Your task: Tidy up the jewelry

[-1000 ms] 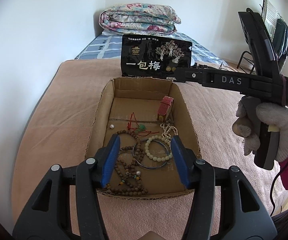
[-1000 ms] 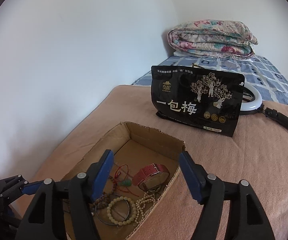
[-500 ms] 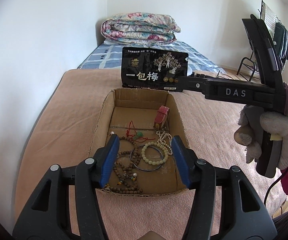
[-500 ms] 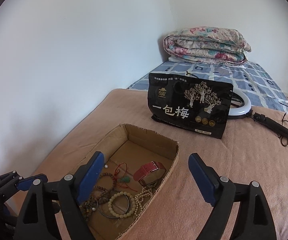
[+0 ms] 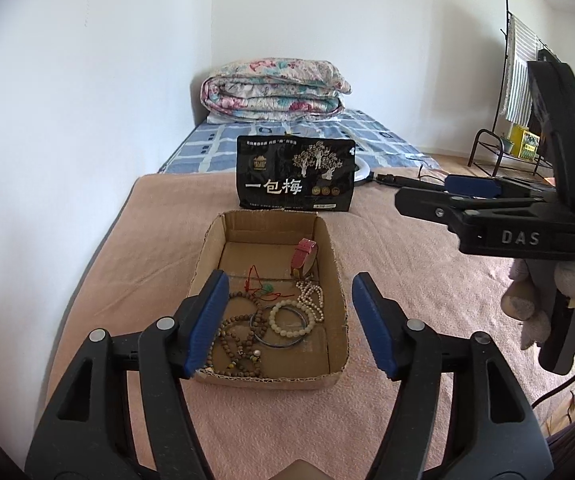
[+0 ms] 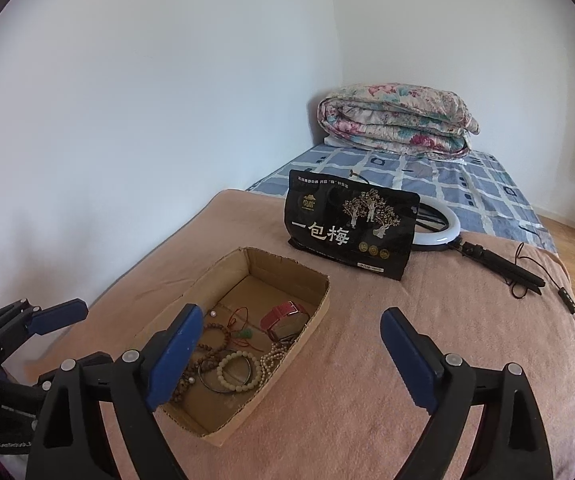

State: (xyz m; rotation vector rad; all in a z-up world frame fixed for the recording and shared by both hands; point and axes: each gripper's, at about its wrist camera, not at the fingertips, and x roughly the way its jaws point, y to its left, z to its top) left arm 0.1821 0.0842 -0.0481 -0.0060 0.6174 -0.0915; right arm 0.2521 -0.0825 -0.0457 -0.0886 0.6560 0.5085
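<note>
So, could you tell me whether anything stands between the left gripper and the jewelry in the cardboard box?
Nothing visible does. The left gripper is open and empty above the open-topped cardboard box; the jewelry lies uncovered on its floor.

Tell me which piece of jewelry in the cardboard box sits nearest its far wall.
The pink-strapped watch, deepest in the cardboard box; the bead strands and bangle lie toward the near end.

Both claws, the left claw [image 5: 287, 320] and the right claw [image 6: 293, 360], were black plastic with blue pads and silver screws, one marked "DAS", held in a pale knitted glove [image 5: 547, 304].
</note>
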